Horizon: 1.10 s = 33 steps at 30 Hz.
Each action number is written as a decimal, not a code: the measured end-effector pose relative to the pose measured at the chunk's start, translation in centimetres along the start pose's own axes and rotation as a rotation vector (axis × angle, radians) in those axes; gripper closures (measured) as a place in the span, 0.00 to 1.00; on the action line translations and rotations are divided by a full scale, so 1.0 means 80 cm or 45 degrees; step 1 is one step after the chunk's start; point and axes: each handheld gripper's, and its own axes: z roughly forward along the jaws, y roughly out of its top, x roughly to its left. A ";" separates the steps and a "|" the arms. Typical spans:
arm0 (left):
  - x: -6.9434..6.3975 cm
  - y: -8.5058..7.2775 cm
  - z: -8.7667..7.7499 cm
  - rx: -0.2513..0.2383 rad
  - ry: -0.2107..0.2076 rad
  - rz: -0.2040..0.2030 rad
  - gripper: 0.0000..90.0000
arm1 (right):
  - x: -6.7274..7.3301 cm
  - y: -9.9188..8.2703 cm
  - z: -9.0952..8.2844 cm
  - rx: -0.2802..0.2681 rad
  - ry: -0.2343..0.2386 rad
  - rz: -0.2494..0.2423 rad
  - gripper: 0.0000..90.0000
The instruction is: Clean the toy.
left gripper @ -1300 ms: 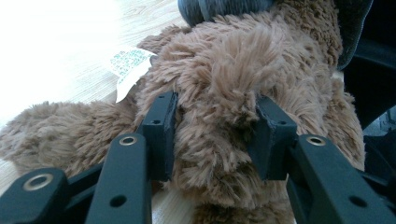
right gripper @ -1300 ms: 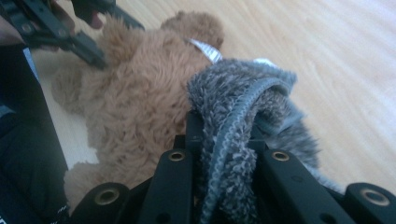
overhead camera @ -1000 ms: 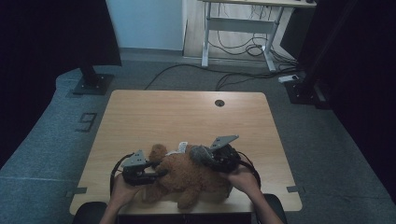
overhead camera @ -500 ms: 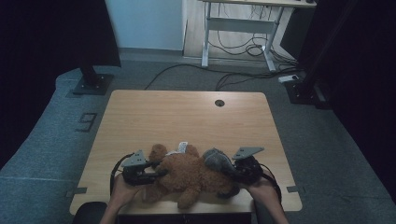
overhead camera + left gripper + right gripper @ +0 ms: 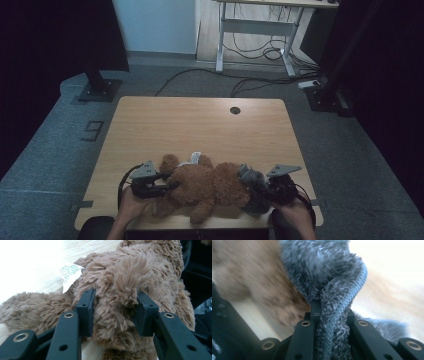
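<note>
Brown teddy bear lies on the wooden table, left gripper squeezing its leg, right gripper pinching its grey fuzzy garment.

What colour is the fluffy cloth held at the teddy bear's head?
Grey cloth, best in the right gripper view.

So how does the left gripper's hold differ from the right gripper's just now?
The left gripper has its jaws set apart around a thick wad of the brown teddy bear, while the right gripper has its jaws nearly together on a thin fold of the grey fuzzy garment. The left sits at the bear's near-left end, the right at its right end. Both are clamped on soft plush on the table.
</note>
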 end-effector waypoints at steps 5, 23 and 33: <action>0.000 0.000 0.000 0.000 0.000 0.000 0.61 | 0.025 0.030 -0.023 -0.104 0.068 -0.079 0.87; -0.001 -0.001 0.000 0.001 -0.009 0.005 0.61 | 0.095 0.065 0.071 0.005 0.355 -0.259 0.87; 0.000 -0.001 0.000 0.002 -0.015 0.002 0.61 | 0.094 0.027 0.086 0.045 0.418 -0.238 0.87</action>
